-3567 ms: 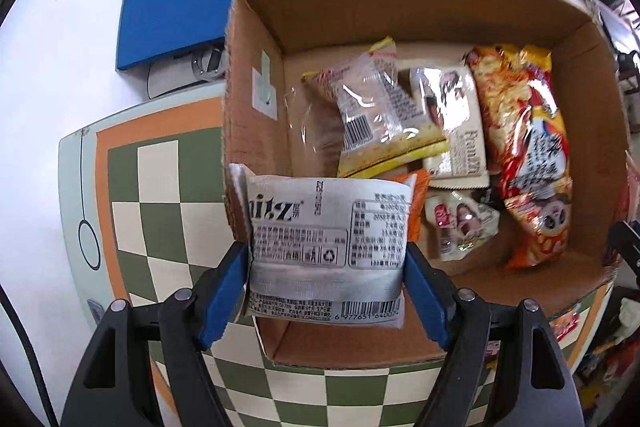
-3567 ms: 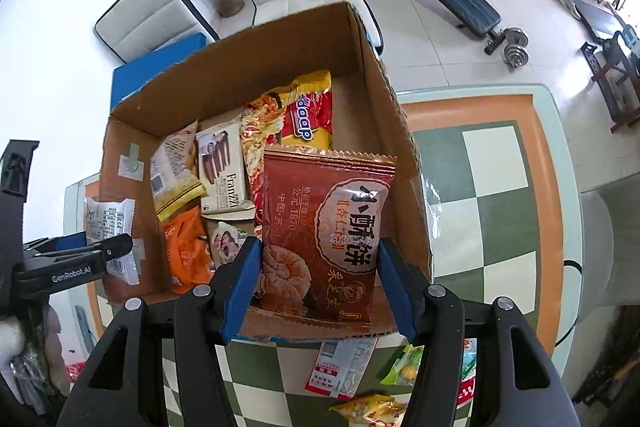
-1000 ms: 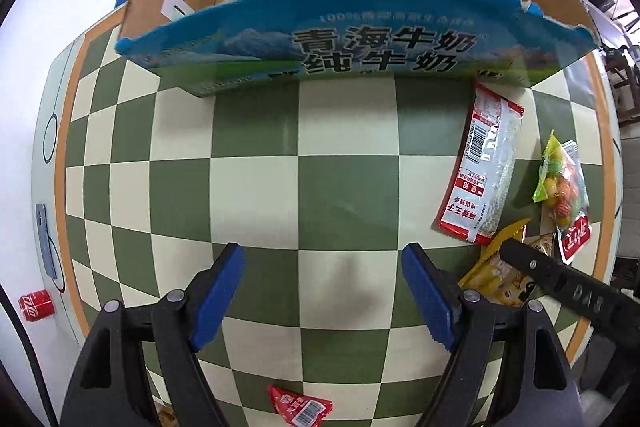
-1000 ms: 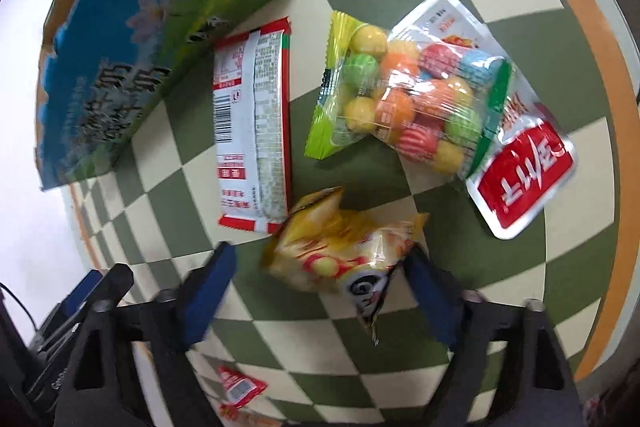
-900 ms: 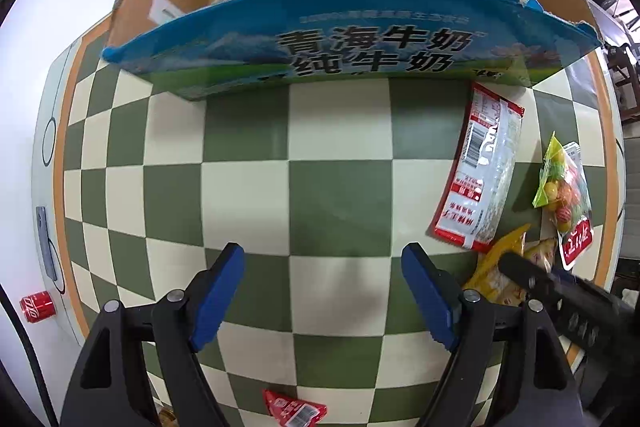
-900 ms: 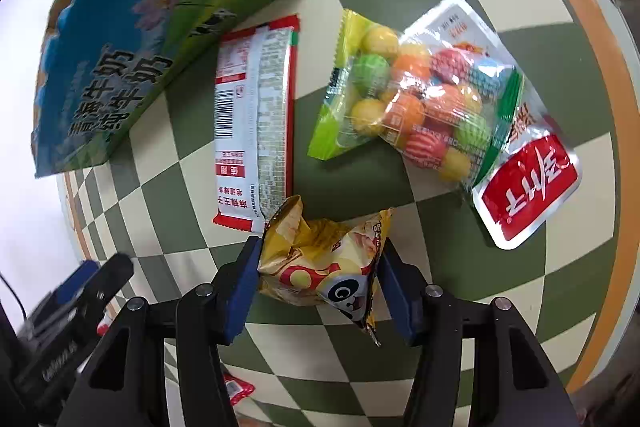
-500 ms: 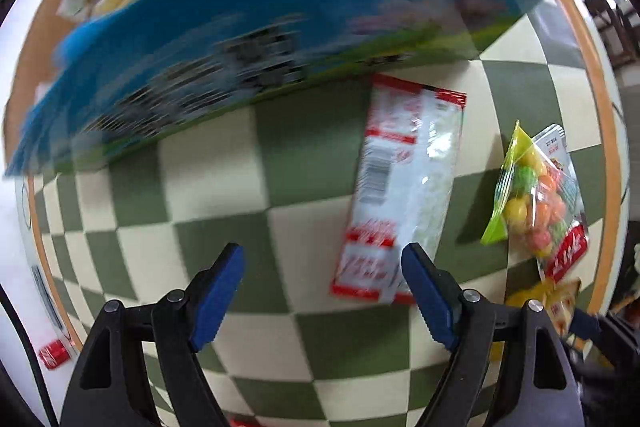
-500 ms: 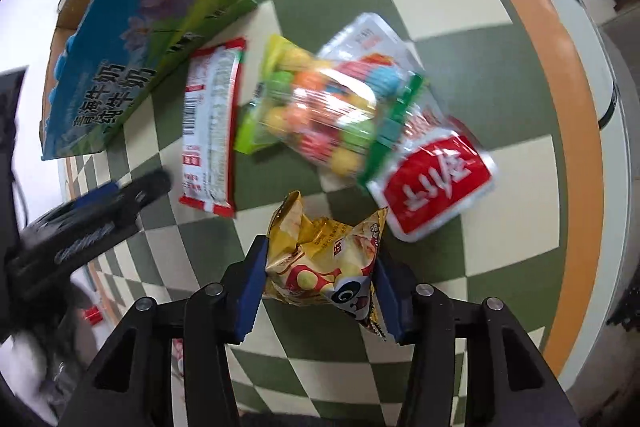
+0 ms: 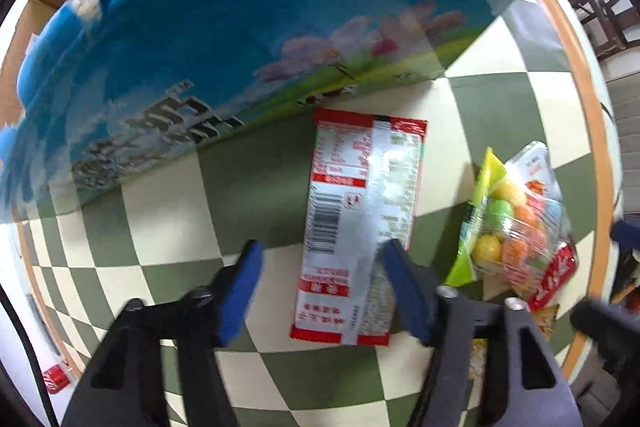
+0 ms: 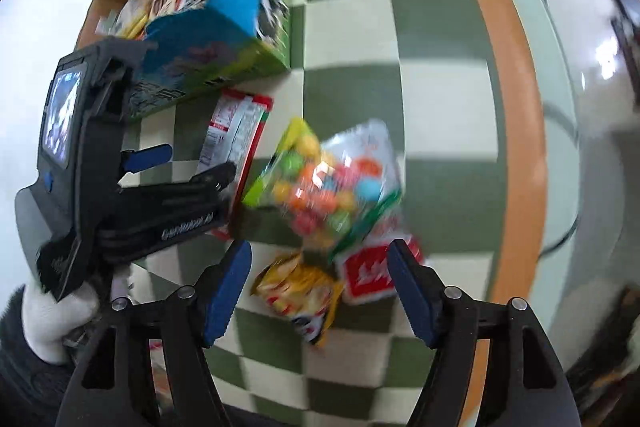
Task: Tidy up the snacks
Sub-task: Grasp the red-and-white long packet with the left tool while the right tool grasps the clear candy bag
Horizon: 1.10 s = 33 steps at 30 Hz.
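Left gripper (image 9: pixel 322 285) jaws wide, straddling red-white packet (image 9: pixel 358 227) flat on checkered table (image 9: pixel 168 215). Right gripper (image 10: pixel 318 289) jaws wide, empty, yellow bag (image 10: pixel 298 293) lying between fingers. Candy bag (image 10: pixel 326 187) beyond. Snack box (image 9: pixel 224 39) farthest.

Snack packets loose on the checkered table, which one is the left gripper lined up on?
The long red-and-white packet with the barcode, beside the blue box. It lies between the open left gripper; the candy-ball bag sits off to its right.
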{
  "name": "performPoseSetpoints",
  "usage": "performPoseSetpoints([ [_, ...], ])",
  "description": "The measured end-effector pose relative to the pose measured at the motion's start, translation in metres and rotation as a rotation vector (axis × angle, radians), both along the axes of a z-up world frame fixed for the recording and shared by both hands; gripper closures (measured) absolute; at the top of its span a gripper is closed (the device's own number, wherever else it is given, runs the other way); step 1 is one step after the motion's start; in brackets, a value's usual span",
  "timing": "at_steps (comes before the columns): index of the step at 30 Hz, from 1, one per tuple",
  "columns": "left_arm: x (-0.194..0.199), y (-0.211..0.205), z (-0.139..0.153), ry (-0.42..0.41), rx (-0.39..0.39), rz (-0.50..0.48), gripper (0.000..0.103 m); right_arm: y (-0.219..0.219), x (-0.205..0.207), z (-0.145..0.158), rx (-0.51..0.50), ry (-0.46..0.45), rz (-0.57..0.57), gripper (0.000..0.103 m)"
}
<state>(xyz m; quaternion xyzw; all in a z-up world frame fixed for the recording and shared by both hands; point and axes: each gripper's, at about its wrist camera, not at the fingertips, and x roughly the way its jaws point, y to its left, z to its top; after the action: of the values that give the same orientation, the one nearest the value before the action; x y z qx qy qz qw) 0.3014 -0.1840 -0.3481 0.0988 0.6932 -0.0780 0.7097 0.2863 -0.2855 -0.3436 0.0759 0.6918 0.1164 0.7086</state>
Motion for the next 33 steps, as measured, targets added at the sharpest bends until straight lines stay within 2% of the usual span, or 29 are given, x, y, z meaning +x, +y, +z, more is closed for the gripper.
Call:
performPoseSetpoints([
  [1, -0.002, 0.000, 0.000, 0.000, 0.002, 0.002, 0.047, 0.000, 0.000, 0.000, 0.000, 0.000, 0.000, 0.030],
  [4, -0.012, 0.012, -0.002, 0.007, -0.023, 0.027, 0.047, 0.004, 0.020, 0.001, -0.030, -0.006, 0.110, 0.030],
  [5, -0.016, 0.018, -0.003, 0.016, -0.036, 0.042, 0.047, 0.009, 0.025, 0.001, -0.053, -0.015, 0.165, 0.030],
  [6, -0.018, 0.022, -0.004, 0.022, -0.044, 0.053, 0.046, 0.022, 0.033, -0.003, -0.079, -0.019, 0.266, 0.030],
  [7, -0.020, 0.026, -0.004, 0.031, -0.054, 0.068, 0.046, 0.022, 0.033, -0.003, -0.079, -0.019, 0.266, 0.030],
  [12, -0.024, 0.041, -0.008, 0.073, -0.098, 0.115, 0.047, 0.046, 0.040, -0.023, -0.097, 0.015, 0.438, 0.030],
  [14, -0.023, 0.046, -0.007, 0.076, -0.097, 0.116, 0.047, 0.057, 0.041, -0.033, -0.086, 0.044, 0.492, 0.030],
  [18, -0.021, 0.052, -0.008, 0.070, -0.072, 0.099, 0.047, 0.069, 0.042, -0.051, -0.143, 0.043, 0.560, 0.030],
  [20, -0.016, 0.050, -0.003, 0.066, -0.068, 0.087, 0.047, 0.070, 0.045, -0.058, -0.172, 0.046, 0.559, 0.031],
  [22, -0.012, 0.038, 0.003, 0.060, -0.061, 0.067, 0.047, 0.067, 0.049, -0.063, -0.200, 0.050, 0.526, 0.041],
  [23, -0.011, 0.034, 0.005, 0.051, -0.053, 0.051, 0.047, 0.062, 0.050, -0.062, -0.200, 0.045, 0.489, 0.041],
  [25, -0.007, 0.026, 0.008, 0.041, -0.041, 0.023, 0.047, 0.044, 0.051, -0.059, -0.210, 0.066, 0.379, 0.042],
  [28, 0.000, 0.012, 0.003, 0.044, -0.016, -0.019, 0.046, 0.011, 0.051, -0.061, -0.170, 0.154, 0.172, 0.042],
  [29, 0.004, 0.007, 0.001, 0.051, -0.014, -0.036, 0.039, 0.006, 0.051, -0.060, -0.153, 0.155, 0.151, 0.041],
  [30, 0.013, -0.009, 0.000, 0.057, -0.014, -0.045, 0.039, 0.000, 0.051, -0.058, -0.137, 0.156, 0.126, 0.041],
  [33, 0.020, -0.021, -0.008, 0.086, -0.010, -0.078, 0.039, -0.015, 0.053, -0.059, -0.099, 0.193, 0.076, 0.035],
])
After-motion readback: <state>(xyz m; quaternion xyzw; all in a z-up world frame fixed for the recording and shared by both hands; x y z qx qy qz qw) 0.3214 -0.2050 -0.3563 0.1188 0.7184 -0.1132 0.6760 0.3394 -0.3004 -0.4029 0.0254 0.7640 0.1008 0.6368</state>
